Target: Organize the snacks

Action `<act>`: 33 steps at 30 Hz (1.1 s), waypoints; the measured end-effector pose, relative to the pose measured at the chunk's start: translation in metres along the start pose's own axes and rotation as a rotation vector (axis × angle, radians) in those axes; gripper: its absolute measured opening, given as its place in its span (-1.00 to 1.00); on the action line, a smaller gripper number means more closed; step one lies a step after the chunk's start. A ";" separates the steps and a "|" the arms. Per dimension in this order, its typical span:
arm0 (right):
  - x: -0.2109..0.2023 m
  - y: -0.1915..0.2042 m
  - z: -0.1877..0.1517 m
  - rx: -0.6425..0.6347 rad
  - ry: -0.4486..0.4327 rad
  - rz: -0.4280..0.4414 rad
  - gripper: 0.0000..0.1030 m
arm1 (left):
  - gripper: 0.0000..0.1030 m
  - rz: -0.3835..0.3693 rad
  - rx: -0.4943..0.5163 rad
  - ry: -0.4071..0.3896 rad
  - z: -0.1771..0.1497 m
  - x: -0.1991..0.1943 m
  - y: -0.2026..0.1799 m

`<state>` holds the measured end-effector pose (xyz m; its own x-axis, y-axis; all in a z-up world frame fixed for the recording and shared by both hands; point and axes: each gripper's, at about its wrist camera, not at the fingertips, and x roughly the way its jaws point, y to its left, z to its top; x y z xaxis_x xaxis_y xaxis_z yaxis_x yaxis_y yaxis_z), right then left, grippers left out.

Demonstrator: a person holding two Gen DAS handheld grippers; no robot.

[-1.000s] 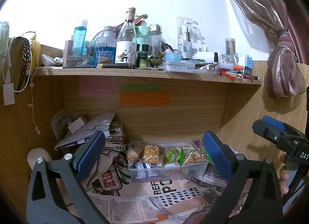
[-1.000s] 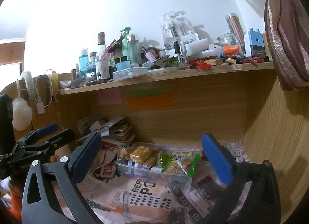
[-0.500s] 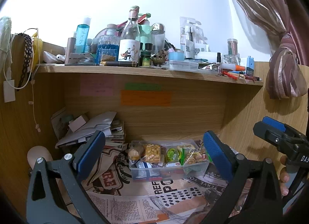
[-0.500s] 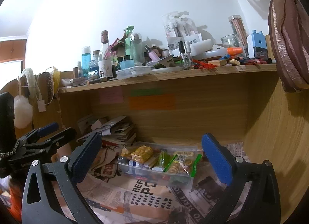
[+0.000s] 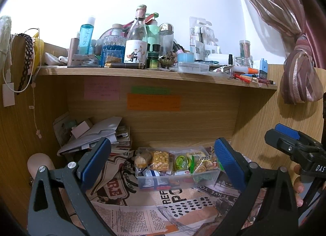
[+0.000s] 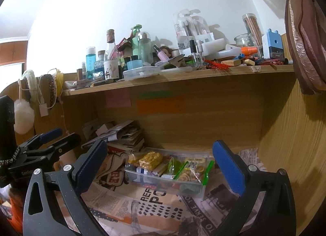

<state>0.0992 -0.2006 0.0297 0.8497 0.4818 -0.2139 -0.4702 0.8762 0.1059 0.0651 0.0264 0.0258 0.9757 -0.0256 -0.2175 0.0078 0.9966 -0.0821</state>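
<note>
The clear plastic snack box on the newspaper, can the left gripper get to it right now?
Probably yes. The left gripper is open and faces the clear plastic snack box head-on, with only bare newspaper between them. The paper stack sits off to the left, out of the way.

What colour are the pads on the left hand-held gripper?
Blue pads on dark grey arms; clearest in the left wrist view.

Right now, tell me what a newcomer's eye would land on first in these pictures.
First, the clear snack bin, packed with bright packets, sitting on newspaper at the back of the wooden nook, framed between the open left gripper and open right gripper. Then the cluttered shelf above, where a tall bottle stands among toiletries.
</note>
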 end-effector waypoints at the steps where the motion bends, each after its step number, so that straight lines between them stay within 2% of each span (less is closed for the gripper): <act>1: 0.000 0.000 0.000 -0.001 0.000 0.000 1.00 | 0.99 -0.001 0.001 0.002 -0.001 0.001 0.000; 33: 0.002 -0.001 -0.004 0.004 0.003 -0.003 1.00 | 0.99 -0.013 -0.002 0.003 -0.004 0.005 0.001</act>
<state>0.1004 -0.2009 0.0257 0.8506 0.4790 -0.2170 -0.4665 0.8778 0.1088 0.0689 0.0270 0.0207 0.9749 -0.0384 -0.2193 0.0196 0.9960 -0.0872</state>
